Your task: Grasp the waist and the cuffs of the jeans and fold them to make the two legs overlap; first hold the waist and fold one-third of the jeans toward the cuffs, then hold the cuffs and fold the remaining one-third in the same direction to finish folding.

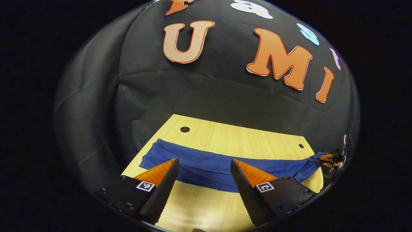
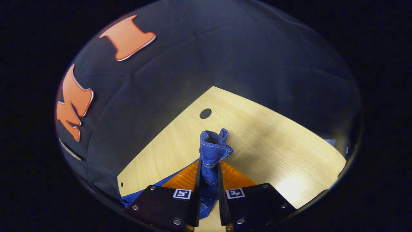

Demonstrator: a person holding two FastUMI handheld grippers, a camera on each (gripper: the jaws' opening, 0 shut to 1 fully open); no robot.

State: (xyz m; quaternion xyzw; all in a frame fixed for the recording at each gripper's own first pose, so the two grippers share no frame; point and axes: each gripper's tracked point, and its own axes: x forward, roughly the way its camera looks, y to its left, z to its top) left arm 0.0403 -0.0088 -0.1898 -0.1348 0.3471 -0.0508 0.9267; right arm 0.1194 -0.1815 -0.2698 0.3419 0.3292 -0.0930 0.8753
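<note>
My right gripper (image 2: 208, 180) has its fingers clenched on a bunched end of the jeans (image 1: 225, 169), probably the waist; my left gripper (image 1: 204, 175) hangs released above them on the worktop (image 1: 244, 138). The legs trail toward nine o'clock, so lifting one-handed could drag them askew.

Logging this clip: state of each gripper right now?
Left gripper: open, above the jeans, holding nothing.
Right gripper: shut on the jeans.
</note>
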